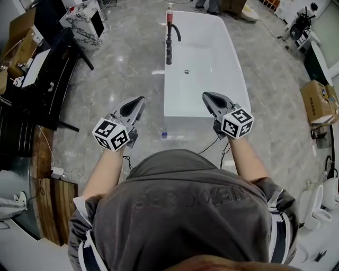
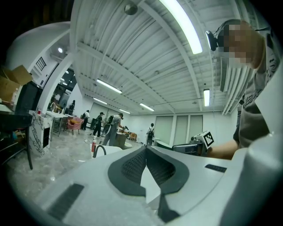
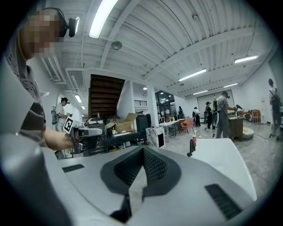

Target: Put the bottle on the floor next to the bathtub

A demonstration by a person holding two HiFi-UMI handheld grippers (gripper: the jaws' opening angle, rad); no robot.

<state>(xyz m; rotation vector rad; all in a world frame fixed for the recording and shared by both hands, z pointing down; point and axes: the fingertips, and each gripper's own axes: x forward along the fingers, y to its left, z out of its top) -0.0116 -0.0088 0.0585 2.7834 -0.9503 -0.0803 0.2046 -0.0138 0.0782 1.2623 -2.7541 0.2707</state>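
One bottle (image 1: 170, 16), seemingly on bathtub (image 1: 212, 63) rim.

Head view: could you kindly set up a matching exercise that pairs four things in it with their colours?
Things:
1. bottle
2. faucet
3. bathtub
4. cardboard box

Colours:
a. white
b. brown
c. red
d. black

Pairs: 1-c, 2-d, 3-a, 4-b
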